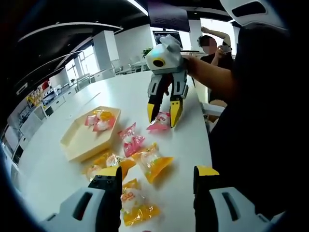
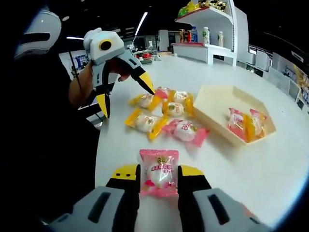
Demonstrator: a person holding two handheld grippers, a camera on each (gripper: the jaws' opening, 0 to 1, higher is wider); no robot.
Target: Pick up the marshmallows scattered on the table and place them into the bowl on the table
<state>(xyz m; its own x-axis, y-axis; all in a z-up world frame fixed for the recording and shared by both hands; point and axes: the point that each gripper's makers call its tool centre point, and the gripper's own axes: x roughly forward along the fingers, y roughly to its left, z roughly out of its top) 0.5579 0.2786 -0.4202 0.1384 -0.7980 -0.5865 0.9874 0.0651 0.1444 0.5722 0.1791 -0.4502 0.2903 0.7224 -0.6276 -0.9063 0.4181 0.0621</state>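
Right tongs [image 2: 159,178]: we see the yellow-tipped jaws set on either side of a pink-wrapped marshmallow [image 2: 159,177] that lies flat on the white bench [image 2: 270,169]. The tips sit against the wrapper's edges; we cannot tell whether they actually press it. In the left gripper view the same tongs [image 1: 164,112] point down over that pink packet [image 1: 160,122], a tip on each side.

Left tongs [image 1: 154,179]: jaws spread wide, nothing between them, held above the bench [image 1: 53,179]. A yellow-wrapped marshmallow [image 1: 135,202] lies below the gap. In the right gripper view these tongs [image 2: 126,94] hang open beside the cluster.

Outward, in the right gripper view, the loose pile: three yellow packets [image 2: 146,123] and one pink packet [image 2: 187,131] lie close together, some touching, between the tongs and the bowl.

The bowl [image 2: 212,104] is a pale, shallow hexagonal tray, standing just beyond the pile. Inside it lie pink and yellow wrapped marshmallows [image 2: 246,124], bunched toward one end. In the left gripper view the bowl [image 1: 77,142] sits left of the pile.
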